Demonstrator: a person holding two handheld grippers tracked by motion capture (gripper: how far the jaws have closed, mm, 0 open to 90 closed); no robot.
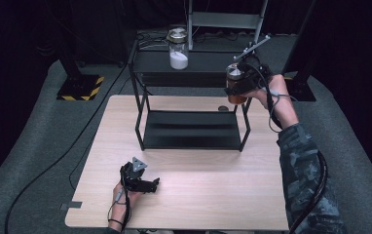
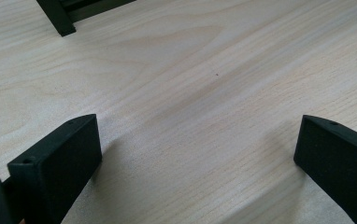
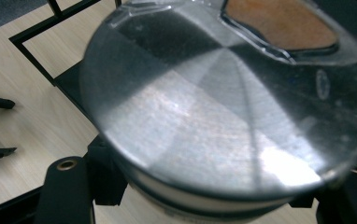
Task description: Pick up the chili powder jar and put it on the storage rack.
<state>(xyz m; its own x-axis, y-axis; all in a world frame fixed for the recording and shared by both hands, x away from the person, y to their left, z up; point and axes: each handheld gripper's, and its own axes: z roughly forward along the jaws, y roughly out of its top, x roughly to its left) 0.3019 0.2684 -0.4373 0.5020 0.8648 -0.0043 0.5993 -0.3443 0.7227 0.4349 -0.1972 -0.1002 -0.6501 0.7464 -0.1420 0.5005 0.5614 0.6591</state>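
**Orange jar in the air at the shelf's top tier, not set down yet**

Progress, as I judge it: abt halfway. The light wooden counter [image 1: 184, 195] is the biggest thing here, w/ a black two-tier metal shelf rack [image 1: 191, 129] standing at its 12 o'clock edge. One clear glass jar with a metal lid and white powder [image 1: 178, 48] already stands on the top tier, at abt 11 o'clock of the rack. The second one, a clear glass jar with orange-brown contents and a shiny round metal lid [image 1: 234, 85], hangs at the rack's 2 o'clock corner, level w/ the top tier, not resting on anything I can see. Left to do: carry it over the tier, lower it, let go.

Right tongs [image 1: 240, 84] pinch that jar; in the right gripper view the lid [image 3: 223, 107] sits betw. the two black jaws. Left tongs [image 1: 142, 184] rest low at 7 o'clock on the counter, jaws spread wide, nothing betw. them but bare wood [image 2: 200, 140].

In the way: the rack's upright post at that corner, and the white-powder jar, well apart to 9 o'clock of the held jar. A small dark round spot [image 1: 223, 108] lies on the counter below the jar; can't tell what it is.
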